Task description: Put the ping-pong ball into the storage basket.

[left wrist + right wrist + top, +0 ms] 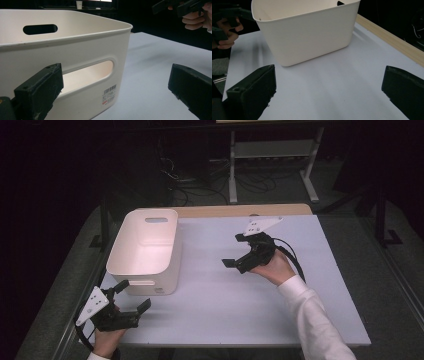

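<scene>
Both grippers, left (pixel 134 295) and right (pixel 234 249), we are holding wide open near a white bin (pixel 145 251); the left gripper view is showing its barcode label (pixel 109 93).

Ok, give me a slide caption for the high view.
Two hand-held tongs, left and right, both open, flank an empty white plastic bin on a pale table.
</scene>
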